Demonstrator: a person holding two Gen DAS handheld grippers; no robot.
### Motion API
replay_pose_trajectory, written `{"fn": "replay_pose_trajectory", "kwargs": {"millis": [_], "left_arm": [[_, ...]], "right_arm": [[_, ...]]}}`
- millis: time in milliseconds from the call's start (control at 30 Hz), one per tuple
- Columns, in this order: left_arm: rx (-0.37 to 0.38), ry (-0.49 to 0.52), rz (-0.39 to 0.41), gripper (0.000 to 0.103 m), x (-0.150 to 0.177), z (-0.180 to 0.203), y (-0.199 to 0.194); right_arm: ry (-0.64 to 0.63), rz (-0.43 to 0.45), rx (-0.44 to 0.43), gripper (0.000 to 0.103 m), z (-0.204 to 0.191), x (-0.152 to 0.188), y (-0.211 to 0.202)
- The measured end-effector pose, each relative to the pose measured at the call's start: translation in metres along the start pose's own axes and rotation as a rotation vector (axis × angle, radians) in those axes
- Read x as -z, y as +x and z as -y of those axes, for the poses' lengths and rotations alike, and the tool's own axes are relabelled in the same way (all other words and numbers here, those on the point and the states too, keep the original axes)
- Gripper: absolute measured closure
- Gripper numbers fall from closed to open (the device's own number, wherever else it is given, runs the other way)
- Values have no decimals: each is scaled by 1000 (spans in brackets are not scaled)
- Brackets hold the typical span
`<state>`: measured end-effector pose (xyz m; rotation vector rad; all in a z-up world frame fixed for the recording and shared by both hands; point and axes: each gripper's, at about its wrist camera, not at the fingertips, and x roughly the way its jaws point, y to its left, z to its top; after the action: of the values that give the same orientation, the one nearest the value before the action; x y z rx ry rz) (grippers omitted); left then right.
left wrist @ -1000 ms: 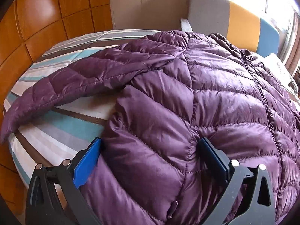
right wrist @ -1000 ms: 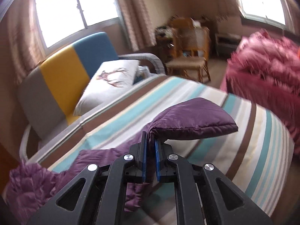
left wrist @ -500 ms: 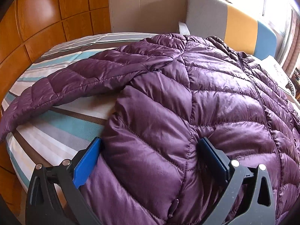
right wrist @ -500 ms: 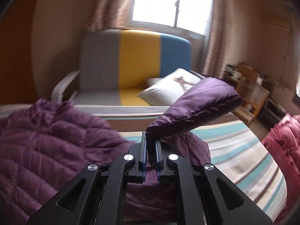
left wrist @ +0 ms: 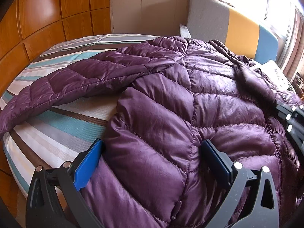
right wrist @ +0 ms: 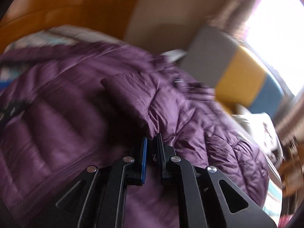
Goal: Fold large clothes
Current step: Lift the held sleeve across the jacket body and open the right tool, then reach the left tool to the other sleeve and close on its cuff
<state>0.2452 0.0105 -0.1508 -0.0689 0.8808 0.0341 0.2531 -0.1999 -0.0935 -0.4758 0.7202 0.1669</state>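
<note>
A purple quilted down jacket (left wrist: 171, 98) lies spread on the striped bed (left wrist: 57, 129); one sleeve (left wrist: 66, 83) stretches out to the left. My left gripper (left wrist: 150, 159) is open, its blue-padded jaws resting either side of the jacket's lower edge. My right gripper (right wrist: 152, 148) is shut on the other sleeve's cuff (right wrist: 131, 98) and holds it over the jacket body (right wrist: 57, 117). It also shows at the right edge of the left wrist view (left wrist: 290, 114). The right wrist view is blurred by motion.
A wooden panelled wall (left wrist: 47, 13) stands left of the bed. A grey, yellow and blue sofa (left wrist: 237, 30) sits behind it under a bright window, with a white cushion (right wrist: 262, 125) on it.
My right gripper has swung the sleeve cuff from the bare striped side of the bed leftward over the jacket body. My left gripper has stayed put.
</note>
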Motion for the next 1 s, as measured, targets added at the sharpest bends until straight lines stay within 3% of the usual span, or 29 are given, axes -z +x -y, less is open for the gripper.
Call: {"fn": "replay_pose_trajectory", "kwargs": {"millis": [133, 200, 233, 267, 333, 400, 467, 567, 667, 800, 867, 900, 933, 1000], "left_arm": [[1, -1, -1, 2, 0, 0, -1], [5, -6, -16, 2, -2, 0, -3], [19, -10, -21, 2, -3, 0, -4], [38, -17, -24, 2, -5, -1, -5], [83, -73, -22, 2, -13, -4, -10], [115, -152, -1, 2, -26, -6, -15], [143, -202, 19, 2, -40, -2, -16], [184, -169, 20, 2, -63, 21, -8], [210, -70, 16, 6, -82, 63, 6], [225, 40, -47, 31, -94, 108, 40], [238, 75, -93, 74, -93, 120, 56], [249, 78, -93, 84, -93, 122, 57], [246, 74, -81, 91, -94, 121, 54], [248, 60, -57, 95, -97, 113, 46]], "right_arm": [[-16, 1, -20, 95, -6, 2, -8], [70, 9, -41, 57, 7, 7, -21], [113, 27, -35, 23, 15, 11, -29], [160, 67, -44, 21, 23, 16, -41], [244, 100, -53, 21, 38, 27, -58], [381, 111, 0, 23, 65, 43, -74], [506, 100, 53, 34, 89, 57, -80], [730, 43, 178, 48, 128, 89, -85], [845, -15, 290, 53, 153, 113, -88], [904, -59, 336, 64, 172, 134, -84], [888, -73, 324, 68, 175, 133, -75], [879, -79, 316, 68, 176, 133, -73], [870, -88, 306, 68, 176, 132, -71], [864, -82, 273, 68, 177, 123, -62]]}}
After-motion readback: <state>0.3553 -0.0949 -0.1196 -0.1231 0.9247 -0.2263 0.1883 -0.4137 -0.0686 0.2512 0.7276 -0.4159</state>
